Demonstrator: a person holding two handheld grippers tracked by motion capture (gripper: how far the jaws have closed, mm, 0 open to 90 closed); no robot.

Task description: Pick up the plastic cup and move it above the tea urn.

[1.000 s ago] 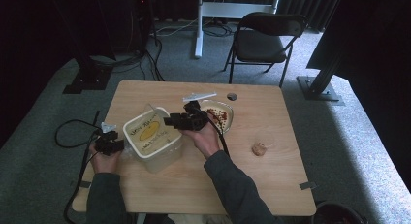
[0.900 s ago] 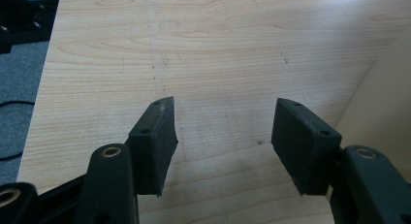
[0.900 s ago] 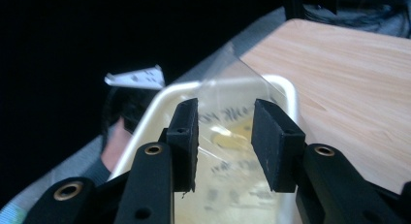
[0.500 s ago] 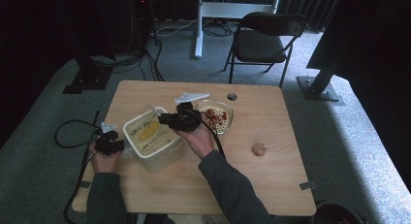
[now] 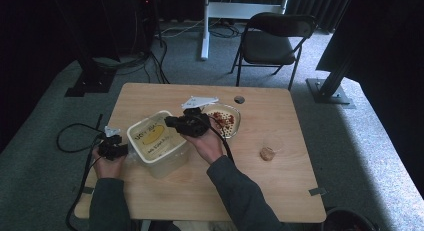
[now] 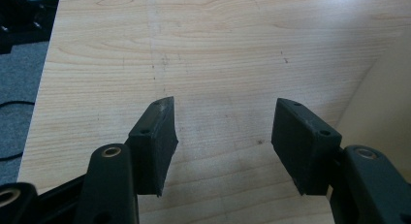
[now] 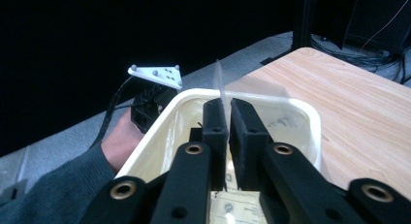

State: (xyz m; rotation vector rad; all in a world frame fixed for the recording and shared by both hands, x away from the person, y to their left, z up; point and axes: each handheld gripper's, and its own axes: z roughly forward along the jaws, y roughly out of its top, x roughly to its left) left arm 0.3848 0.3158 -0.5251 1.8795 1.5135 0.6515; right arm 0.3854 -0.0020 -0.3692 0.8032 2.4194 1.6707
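- Wooden table [image 5: 280, 191] under the high camera, and on its left half sits a cream plastic tub [image 5: 159, 143] with a yellowish label or sheet lying inside.
- Right gripper [image 5: 172, 123] hangs over the tub's far rim, held by the person's right hand [image 5: 206, 143], cable trailing back along the forearm.
- Right gripper view: the two black jaws are pressed nearly together with a thin clear film [image 7: 221, 90] caught between them, its edge standing up above the fingertips. The film stretches over the tub's opening toward the far rim.
- Left gripper [image 5: 113, 145] sits at the table's left edge, just beside the tub's near-left wall, in the left hand [image 5: 107, 163].
- Left gripper view: jaws spread well apart, nothing between them but bare wood grain; the tub's pale wall shows at the right edge.
- Behind the right gripper, a small bowl [image 5: 231, 118] of reddish-brown bits, close to the tub.
- Farther right on the table, well apart from everything, a small brown lump [image 5: 267, 153].
- A round hole [image 5: 239, 99] sits near the table's far edge.
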